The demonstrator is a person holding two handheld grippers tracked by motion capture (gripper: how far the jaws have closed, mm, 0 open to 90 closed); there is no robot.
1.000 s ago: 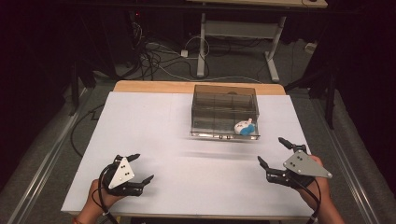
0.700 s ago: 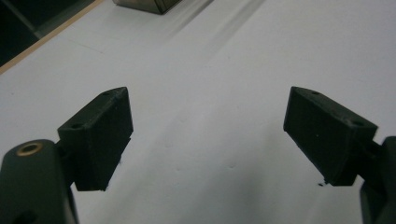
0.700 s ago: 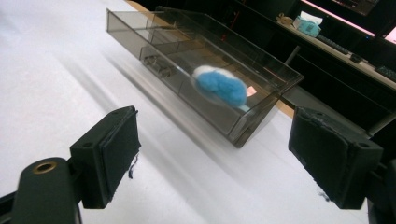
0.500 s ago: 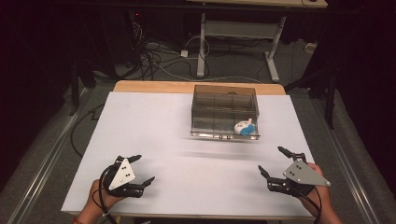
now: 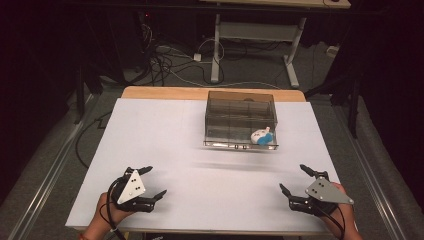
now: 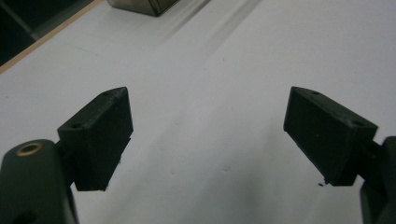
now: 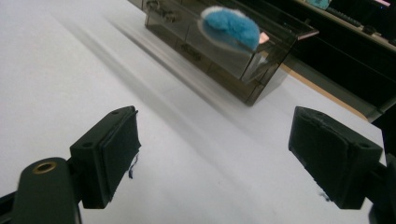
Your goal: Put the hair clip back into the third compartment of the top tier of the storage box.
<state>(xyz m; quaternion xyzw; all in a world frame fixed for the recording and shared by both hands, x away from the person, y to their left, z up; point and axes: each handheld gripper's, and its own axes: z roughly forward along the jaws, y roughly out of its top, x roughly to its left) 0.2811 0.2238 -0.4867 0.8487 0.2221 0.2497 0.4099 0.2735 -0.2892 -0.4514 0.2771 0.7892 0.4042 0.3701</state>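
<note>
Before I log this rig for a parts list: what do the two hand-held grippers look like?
Both are black two-jaw tools. The left gripper and right gripper each carry a grey three-cornered plate with small dark holes on top. Their jaws end in blocky black pads, and a brass-ringed hole sits near one jaw's base. A thin black cable trails from each.

Standing behind the white table (image 5: 165, 145): a metal-legged desk (image 5: 250, 30). Lying tangled on grey floor (image 5: 250, 75): cables (image 5: 165, 55). Surrounding everything: darkness.
</note>
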